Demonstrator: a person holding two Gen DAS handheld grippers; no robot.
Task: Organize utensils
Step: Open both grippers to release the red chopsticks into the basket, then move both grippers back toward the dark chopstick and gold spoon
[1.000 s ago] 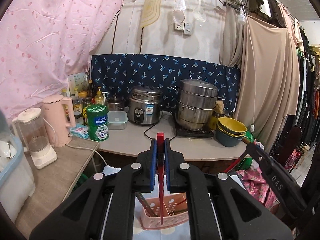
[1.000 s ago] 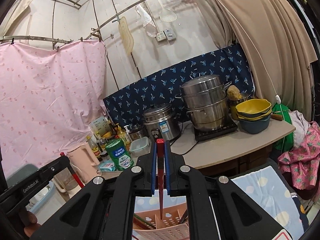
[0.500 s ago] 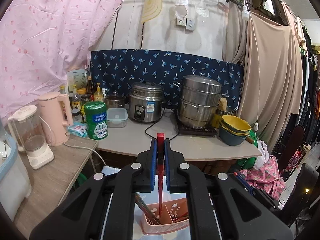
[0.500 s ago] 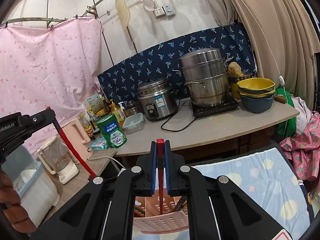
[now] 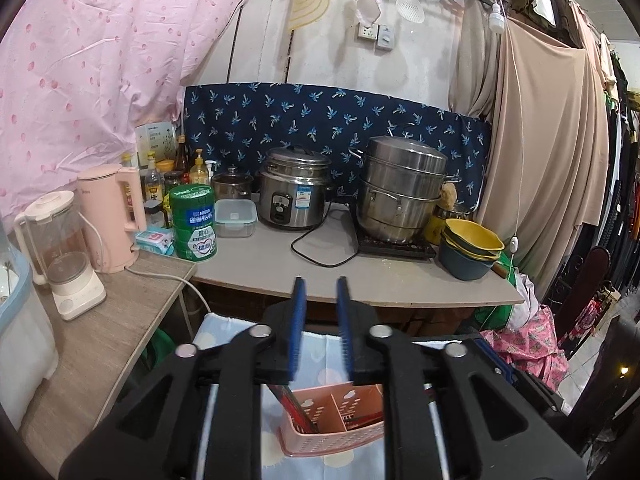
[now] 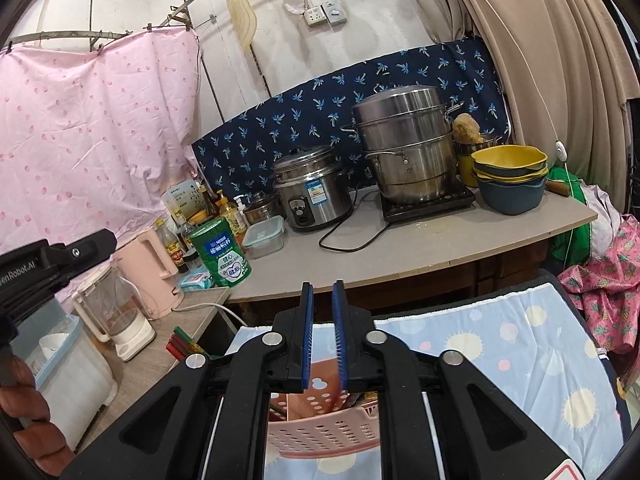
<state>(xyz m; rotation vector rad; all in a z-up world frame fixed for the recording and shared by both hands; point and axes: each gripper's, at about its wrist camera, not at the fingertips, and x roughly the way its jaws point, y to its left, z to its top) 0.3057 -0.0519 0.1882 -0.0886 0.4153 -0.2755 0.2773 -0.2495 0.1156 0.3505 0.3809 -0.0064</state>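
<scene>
With both claws poised directly above the pink basket (image 5: 332, 420), the left gripper (image 5: 320, 328) and right gripper (image 6: 322, 332) are each spreading their jaws with nothing between them. Red chopsticks (image 5: 294, 404) stand inside the basket's compartments; I'd lift straight up, clear of its rim.

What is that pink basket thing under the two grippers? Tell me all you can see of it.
The pink basket looks like thin plastic, with small perforations in its walls. A divider splits it into compartments, and cloud-shaped cutouts mark the walls. It stands upright on a light blue cloth printed with suns. Dark red chopsticks lean in its left compartment, with more utensils in the other. Both grippers sit just above it; the pictures do not show either touching it.
</scene>
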